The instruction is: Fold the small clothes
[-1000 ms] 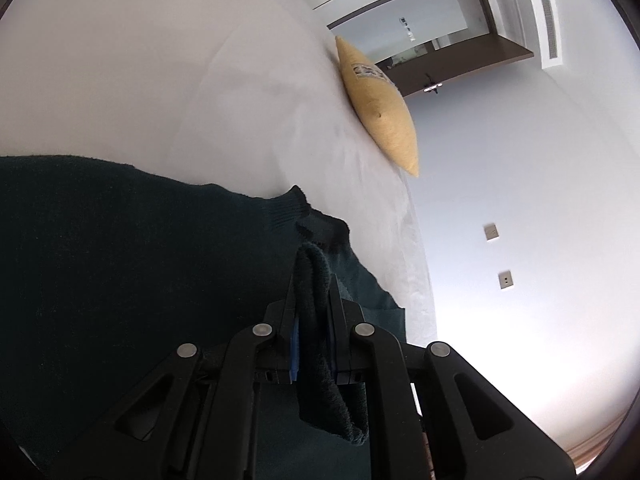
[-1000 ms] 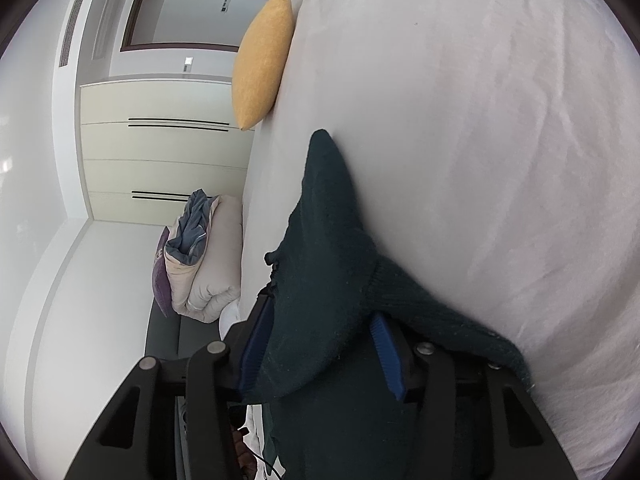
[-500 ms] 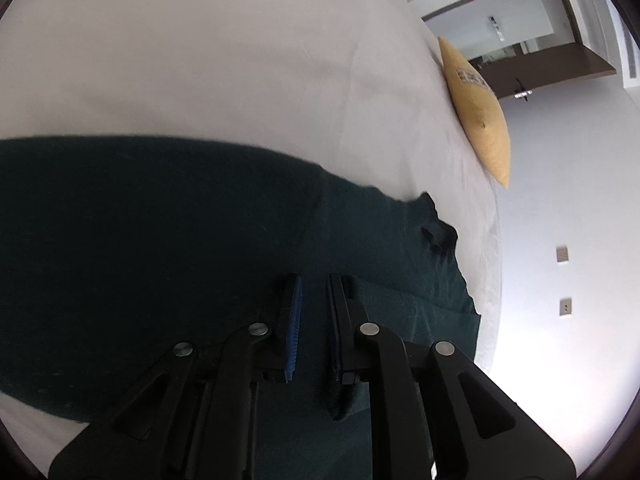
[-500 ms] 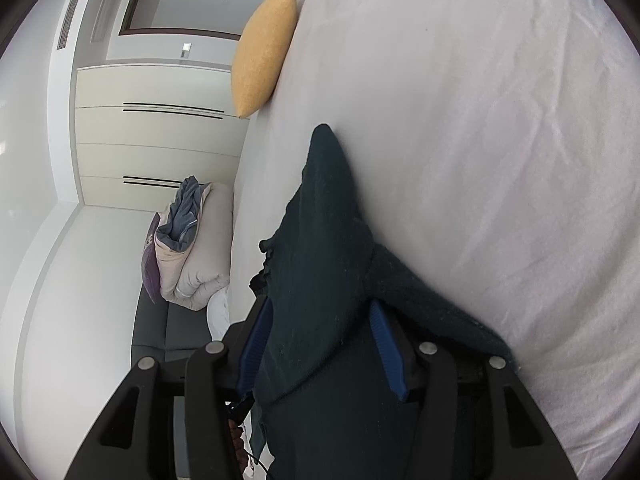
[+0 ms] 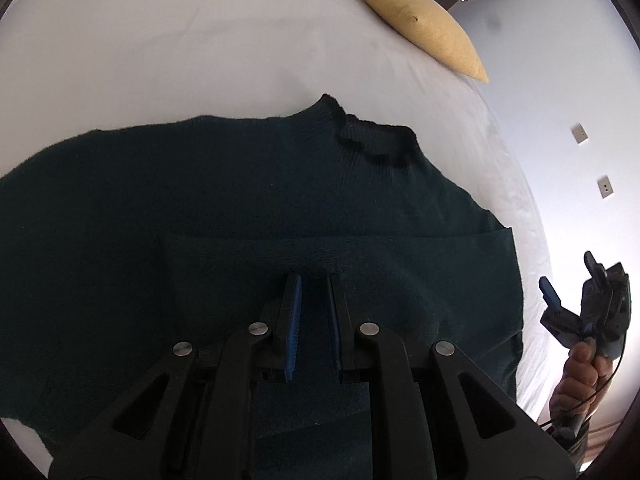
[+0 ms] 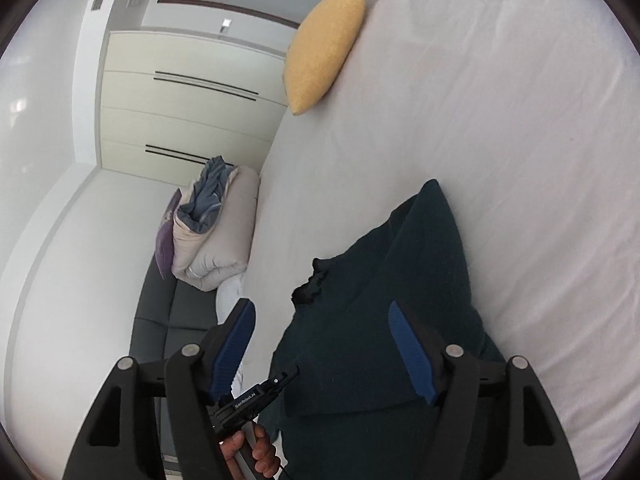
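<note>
A broad white bed (image 5: 200,40) (image 6: 500,120) across most of both views, sheet lightly creased. Beyond the bed's far side in the right wrist view, a cream wardrobe (image 6: 180,112) with dark slot handles. Close against that side of the bed, a grey sofa (image 6: 168,320). On the bed near its edge, a dark green sweater (image 5: 240,200) (image 6: 420,280), laid flat with the neck towards the bed's far end and one layer folded back across the body in a straight horizontal edge. On the sofa, just beside the bed, a rolled bundle of pale bedding (image 6: 216,240) with blue cloth tucked on top. At the far end of the bed, a yellow cushion (image 5: 424,32) (image 6: 324,48) lying on the sheet. Over the bed and directly above the folded layer, the left gripper (image 5: 314,280) – blue pads parted by a narrow gap, nothing caught between them. At the bed's edge, off the sweater's side, the right gripper (image 6: 320,306) (image 5: 568,270), spread wide and holding nothing, one finger over the knit and the other over bare sheet. Below it, the right hand (image 5: 580,372) wrapped around the handle, a cable trailing beneath. Low in the right wrist view, the left hand (image 6: 248,452) on its own handle. On the sweater, a black ribbed collar (image 5: 376,140) – slightly rumpled. On the wall past the bed, two small sockets (image 5: 580,134).
</note>
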A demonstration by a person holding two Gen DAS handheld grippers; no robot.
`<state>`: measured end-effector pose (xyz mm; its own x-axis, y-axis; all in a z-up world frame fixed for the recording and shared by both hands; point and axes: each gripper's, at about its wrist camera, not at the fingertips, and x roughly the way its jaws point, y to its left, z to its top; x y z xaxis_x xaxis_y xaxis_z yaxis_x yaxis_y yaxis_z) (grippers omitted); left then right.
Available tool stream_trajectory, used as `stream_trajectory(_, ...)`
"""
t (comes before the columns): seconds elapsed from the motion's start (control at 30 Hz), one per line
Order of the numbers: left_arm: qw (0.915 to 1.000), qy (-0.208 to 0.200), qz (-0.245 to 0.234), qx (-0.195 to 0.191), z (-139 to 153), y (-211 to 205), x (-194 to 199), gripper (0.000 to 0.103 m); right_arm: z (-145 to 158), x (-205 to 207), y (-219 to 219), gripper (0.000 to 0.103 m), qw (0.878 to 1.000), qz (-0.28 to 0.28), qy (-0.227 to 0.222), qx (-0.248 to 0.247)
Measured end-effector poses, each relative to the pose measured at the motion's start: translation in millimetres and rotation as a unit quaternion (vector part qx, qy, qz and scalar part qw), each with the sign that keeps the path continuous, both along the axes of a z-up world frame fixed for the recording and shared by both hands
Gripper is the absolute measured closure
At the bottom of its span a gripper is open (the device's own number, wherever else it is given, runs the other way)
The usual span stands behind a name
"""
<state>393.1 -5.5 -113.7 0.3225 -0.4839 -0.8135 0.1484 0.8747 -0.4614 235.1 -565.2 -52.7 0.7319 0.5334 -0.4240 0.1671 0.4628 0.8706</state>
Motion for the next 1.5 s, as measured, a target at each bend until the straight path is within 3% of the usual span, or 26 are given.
stream_trajectory(0.07,0.9999,-0.006,-0.001,-0.012,-3,4,0,0.091,-14,21,8,0.030,1.000,0.024,0.012,-0.001)
stream_trajectory(0.27,0.9994,-0.010,-0.012,-0.031,-13,11,2,0.091,-61,44,0,0.034,0.998,0.012,0.047,0.031)
stream_trajectory(0.37,0.9985,-0.005,-0.001,-0.055,-20,23,-5,0.091,-57,34,6,0.034,0.998,0.036,0.045,0.016)
stream_trajectory(0.57,0.9982,-0.010,-0.003,-0.060,-27,27,-1,0.091,-50,6,7,0.029,0.997,0.064,0.049,0.019)
stream_trajectory(0.77,0.9983,-0.020,-0.006,-0.055,-27,23,-2,0.091,-57,47,-2,0.026,0.997,0.058,0.052,0.026)
stream_trajectory(0.97,0.9972,-0.031,-0.004,-0.068,-28,28,-7,0.091,-56,90,-30,0.026,0.998,0.008,0.047,0.042)
stream_trajectory(1.07,0.9972,-0.030,0.001,-0.068,-29,29,-7,0.091,-53,92,-21,0.025,0.998,0.023,0.052,0.027)
stream_trajectory(1.2,0.9971,-0.033,0.008,-0.068,-25,31,-12,0.091,-54,58,-5,0.025,0.997,0.052,0.044,0.027)
stream_trajectory(1.33,0.9966,-0.054,0.029,-0.055,4,47,-36,0.091,-56,5,2,0.025,0.997,0.060,0.035,0.044)
stream_trajectory(1.43,0.9872,-0.085,0.082,-0.108,29,97,-75,0.091,-44,-42,1,0.017,0.998,0.033,0.022,0.052)
stream_trajectory(1.5,0.9751,-0.093,0.131,-0.153,34,143,-102,0.082,-36,-66,5,0.016,0.997,0.027,0.003,0.068)
